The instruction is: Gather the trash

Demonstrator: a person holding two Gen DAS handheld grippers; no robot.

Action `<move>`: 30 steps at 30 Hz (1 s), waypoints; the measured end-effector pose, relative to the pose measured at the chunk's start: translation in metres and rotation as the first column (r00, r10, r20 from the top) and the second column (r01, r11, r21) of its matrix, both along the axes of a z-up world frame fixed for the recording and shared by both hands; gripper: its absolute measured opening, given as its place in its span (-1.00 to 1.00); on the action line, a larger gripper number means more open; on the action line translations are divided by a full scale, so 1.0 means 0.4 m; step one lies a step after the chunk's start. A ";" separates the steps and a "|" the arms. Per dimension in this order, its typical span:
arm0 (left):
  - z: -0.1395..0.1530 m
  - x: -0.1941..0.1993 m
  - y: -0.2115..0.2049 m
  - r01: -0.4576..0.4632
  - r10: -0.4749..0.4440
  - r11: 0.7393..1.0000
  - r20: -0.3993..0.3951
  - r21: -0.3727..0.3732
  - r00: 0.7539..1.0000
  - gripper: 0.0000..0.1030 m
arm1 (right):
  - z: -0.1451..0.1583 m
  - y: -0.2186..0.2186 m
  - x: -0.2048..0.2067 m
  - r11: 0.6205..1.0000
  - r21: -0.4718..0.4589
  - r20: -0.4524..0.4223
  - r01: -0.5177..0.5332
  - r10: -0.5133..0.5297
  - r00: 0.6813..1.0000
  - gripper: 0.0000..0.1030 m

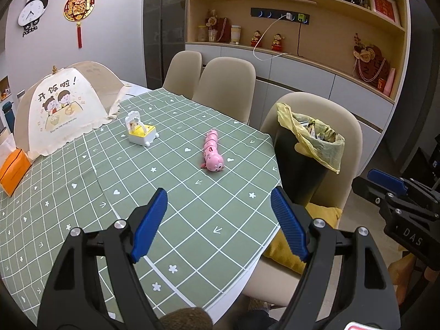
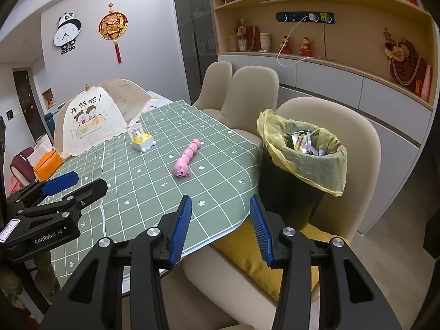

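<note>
Clearly both the left gripper [image 1: 218, 203] and right gripper [image 2: 221, 210] gape empty; mistaking the pink caterpillar toy [image 1: 212, 151] for trash risks binning it in the far-right lined bin [image 2: 302, 159].

A table covered by a green, white-gridded tablecloth [image 1: 176, 209] carried a pink segmented plastic caterpillar toy [image 1: 212, 152], a small white-and-yellow plastic toy cart [image 1: 140, 132], a cream fabric dome food cover [image 1: 66, 110] and an orange box [image 1: 13, 170].
</note>
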State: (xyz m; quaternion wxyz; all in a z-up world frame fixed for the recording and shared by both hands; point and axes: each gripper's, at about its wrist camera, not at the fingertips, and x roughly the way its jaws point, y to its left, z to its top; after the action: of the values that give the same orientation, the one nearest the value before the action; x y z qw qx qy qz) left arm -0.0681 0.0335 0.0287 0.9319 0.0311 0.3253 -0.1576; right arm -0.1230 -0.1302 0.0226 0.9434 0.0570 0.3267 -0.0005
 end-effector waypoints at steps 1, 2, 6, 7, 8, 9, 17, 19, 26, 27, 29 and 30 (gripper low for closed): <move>-0.001 0.000 -0.001 0.002 -0.002 1.000 -0.001 -0.001 1.000 0.43 | 0.000 0.001 -0.001 1.000 -0.001 0.001 0.003 -0.003 1.000 -0.19; 0.000 0.001 -0.002 0.002 -0.002 1.000 -0.001 -0.001 1.000 0.43 | 0.000 -0.001 -0.002 1.000 -0.001 0.000 0.004 -0.004 1.000 -0.19; 0.000 0.001 -0.002 0.003 -0.003 1.000 -0.001 -0.001 1.000 0.43 | 0.001 -0.006 -0.001 1.000 -0.002 0.000 0.007 -0.007 1.000 -0.19; 0.000 0.001 -0.002 0.003 -0.003 1.000 -0.001 -0.001 1.000 0.43 | 0.001 -0.007 -0.001 1.000 -0.002 0.000 0.006 -0.006 1.000 -0.19; 0.000 0.001 -0.002 0.003 -0.003 1.000 0.000 -0.001 1.000 0.43 | 0.001 -0.007 -0.001 1.000 -0.003 0.001 0.007 -0.007 1.000 -0.19; 0.000 0.001 -0.001 0.003 -0.003 1.000 0.001 -0.001 1.000 0.43 | 0.002 -0.007 -0.001 1.000 -0.004 0.002 0.007 -0.007 1.000 -0.19; -0.001 0.002 -0.002 0.006 -0.006 1.000 -0.002 -0.004 1.000 0.43 | 0.002 -0.010 0.000 1.000 -0.002 0.000 0.009 -0.009 1.000 -0.19; -0.002 0.003 -0.001 0.005 -0.005 1.000 -0.004 -0.005 1.000 0.43 | 0.002 -0.013 0.001 1.000 -0.003 -0.001 0.010 -0.010 1.000 -0.19; -0.001 0.003 -0.001 0.010 -0.010 1.000 0.005 -0.003 1.000 0.43 | 0.003 -0.025 0.007 1.000 -0.006 -0.004 0.016 -0.016 1.000 -0.19; -0.001 0.003 0.000 0.010 -0.010 1.000 0.005 -0.004 1.000 0.43 | 0.002 -0.025 0.007 1.000 -0.007 -0.005 0.015 -0.015 1.000 -0.19; -0.003 0.003 0.002 0.009 -0.009 1.000 0.003 -0.007 1.000 0.43 | 0.001 -0.023 0.008 1.000 -0.012 -0.006 0.014 -0.014 1.000 -0.19; -0.003 0.004 0.004 0.009 -0.009 1.000 0.001 -0.009 1.000 0.43 | 0.000 -0.021 0.008 1.000 -0.013 -0.006 0.014 -0.014 1.000 -0.19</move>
State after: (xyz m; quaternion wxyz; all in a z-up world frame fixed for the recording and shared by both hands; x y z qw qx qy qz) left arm -0.0667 0.0349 0.0274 0.9314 0.0287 0.3239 -0.1634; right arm -0.1197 -0.1385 0.0227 0.9428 0.0530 0.3291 -0.0095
